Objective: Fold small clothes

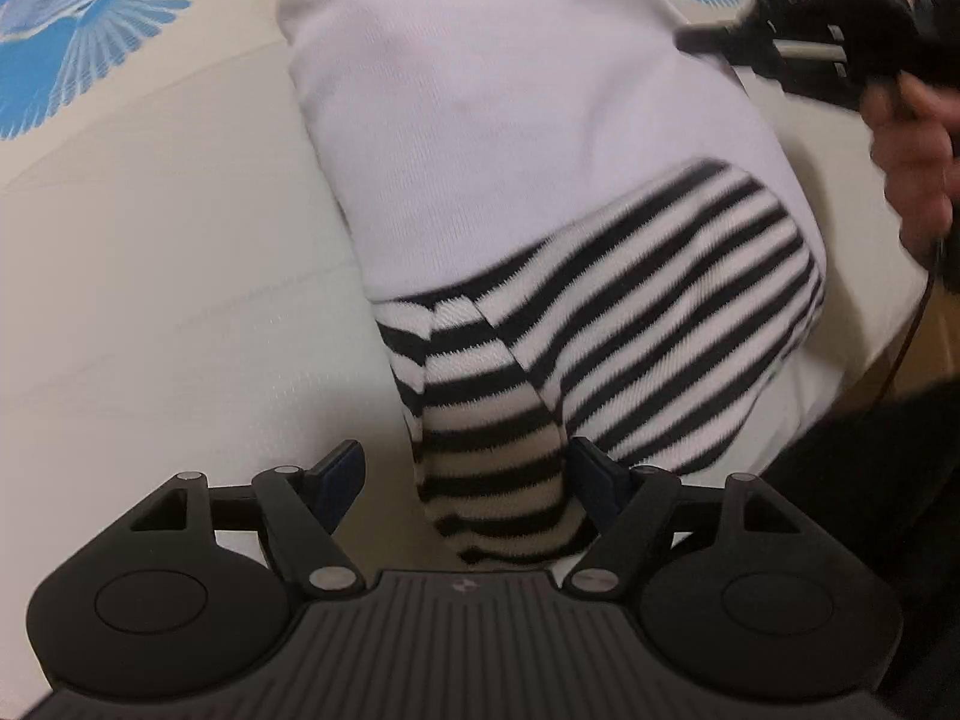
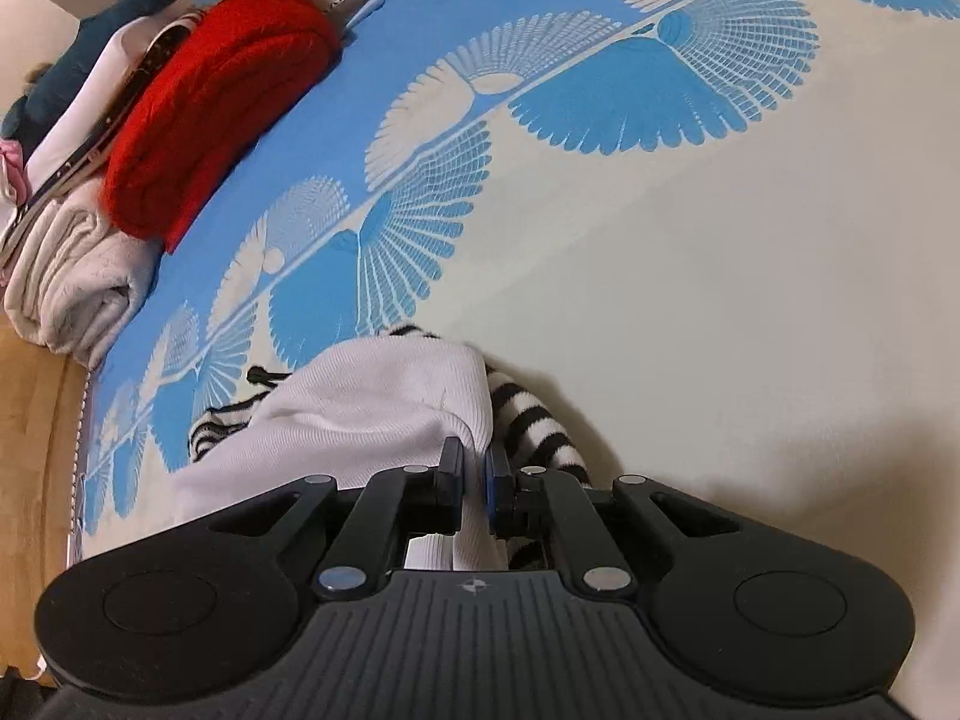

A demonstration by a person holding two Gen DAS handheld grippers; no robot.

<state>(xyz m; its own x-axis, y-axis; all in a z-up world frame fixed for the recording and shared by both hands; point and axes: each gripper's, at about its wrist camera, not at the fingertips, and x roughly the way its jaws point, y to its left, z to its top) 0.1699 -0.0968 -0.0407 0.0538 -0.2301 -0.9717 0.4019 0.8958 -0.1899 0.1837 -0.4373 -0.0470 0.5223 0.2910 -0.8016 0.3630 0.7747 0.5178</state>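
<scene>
A small white garment (image 1: 480, 120) with black-and-white striped sleeves lies on the bed. In the left wrist view a striped sleeve (image 1: 498, 468) runs down between the fingers of my left gripper (image 1: 474, 474), whose jaws stand wide apart around it. My right gripper (image 1: 810, 54) shows blurred at the upper right, held by a hand, at the garment's far edge. In the right wrist view my right gripper (image 2: 474, 468) is shut on the white fabric (image 2: 372, 408), with a striped sleeve (image 2: 540, 426) just to its right.
The bed cover (image 2: 720, 300) is cream with a blue fan pattern. A stack of folded clothes, with a red knit (image 2: 210, 102) and a beige towel (image 2: 72, 282), sits at the far left edge. The bed's edge and a cable (image 1: 906, 348) are on the right.
</scene>
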